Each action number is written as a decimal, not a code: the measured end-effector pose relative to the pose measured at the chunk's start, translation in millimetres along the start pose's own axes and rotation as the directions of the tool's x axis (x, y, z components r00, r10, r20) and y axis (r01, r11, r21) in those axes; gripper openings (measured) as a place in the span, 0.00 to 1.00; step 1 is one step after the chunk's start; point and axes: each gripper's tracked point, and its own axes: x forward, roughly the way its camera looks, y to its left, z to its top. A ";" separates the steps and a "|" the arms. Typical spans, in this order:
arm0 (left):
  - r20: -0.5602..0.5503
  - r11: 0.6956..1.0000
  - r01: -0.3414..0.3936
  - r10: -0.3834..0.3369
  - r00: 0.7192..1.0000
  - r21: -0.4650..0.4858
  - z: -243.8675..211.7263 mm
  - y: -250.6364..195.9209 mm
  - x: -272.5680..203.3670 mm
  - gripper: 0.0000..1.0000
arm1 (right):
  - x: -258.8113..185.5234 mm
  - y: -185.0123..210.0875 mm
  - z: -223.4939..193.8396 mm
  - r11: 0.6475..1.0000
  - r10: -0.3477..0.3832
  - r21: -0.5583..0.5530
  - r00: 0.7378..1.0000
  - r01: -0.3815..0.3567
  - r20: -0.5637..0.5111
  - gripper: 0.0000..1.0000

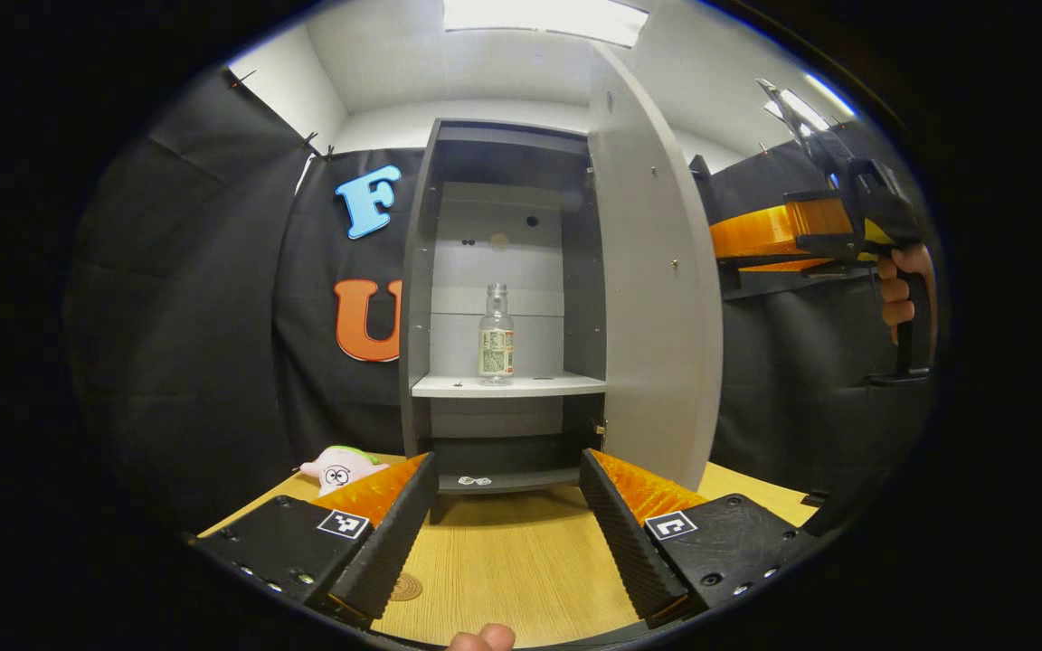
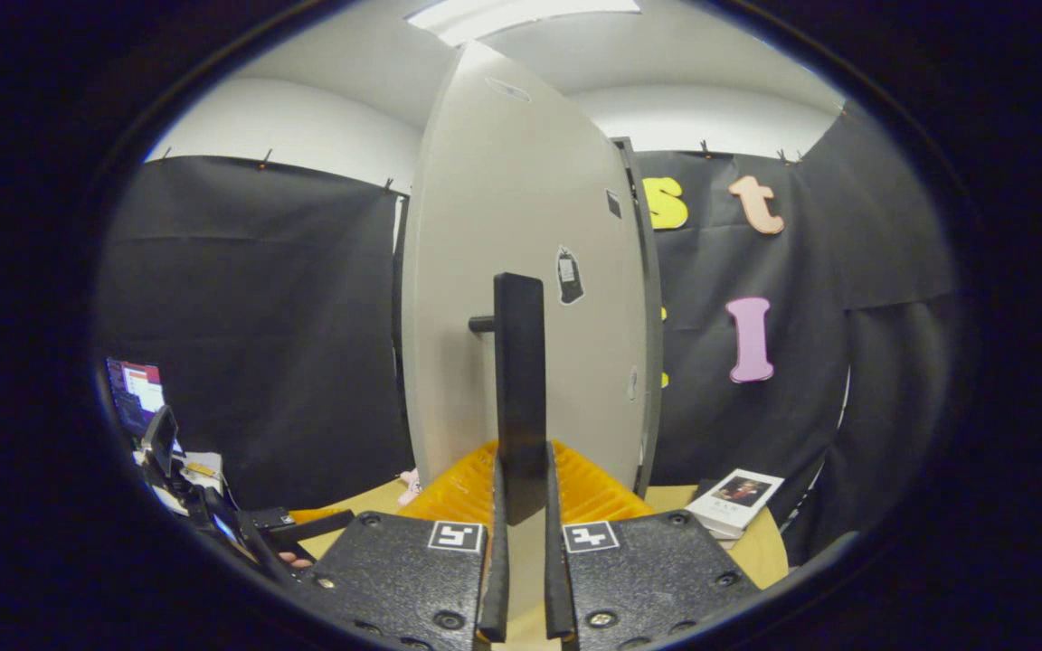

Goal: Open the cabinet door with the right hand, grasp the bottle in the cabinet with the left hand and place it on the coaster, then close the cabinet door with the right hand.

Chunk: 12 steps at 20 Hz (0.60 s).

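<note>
The right gripper (image 2: 521, 542) is clenched on the door handle (image 2: 519, 389), holding the cabinet door (image 1: 657, 298) swung wide so the shelf stays reachable. The bottle (image 1: 496, 334) stands upright on the middle shelf (image 1: 507, 386), far inside the cabinet. The left gripper (image 1: 507, 533) is released, jaws spread, aimed at the bottle from near the table (image 1: 503, 561), probably for the reach.
</note>
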 end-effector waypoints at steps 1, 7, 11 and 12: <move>0.000 1.000 0.003 -0.003 1.000 -0.001 0.2 -0.8 0.3 0.95 | -1.0 -1.6 0.1 1.000 -0.009 0.001 1.000 0.009 0.003 0.19; 0.003 1.000 0.017 -0.017 1.000 0.005 1.0 -6.2 0.6 0.95 | -0.3 -17.5 4.1 0.994 -0.111 0.011 0.994 0.111 0.022 0.14; 0.003 1.000 0.008 -0.008 1.000 -0.001 0.0 -3.9 -0.3 0.95 | -0.6 -29.5 3.8 0.986 -0.166 0.005 0.986 0.166 0.023 0.11; 0.002 1.000 0.006 -0.006 1.000 -0.005 0.3 -3.7 -1.9 0.95 | -2.1 -31.0 3.3 0.985 -0.172 0.004 0.985 0.172 0.020 0.10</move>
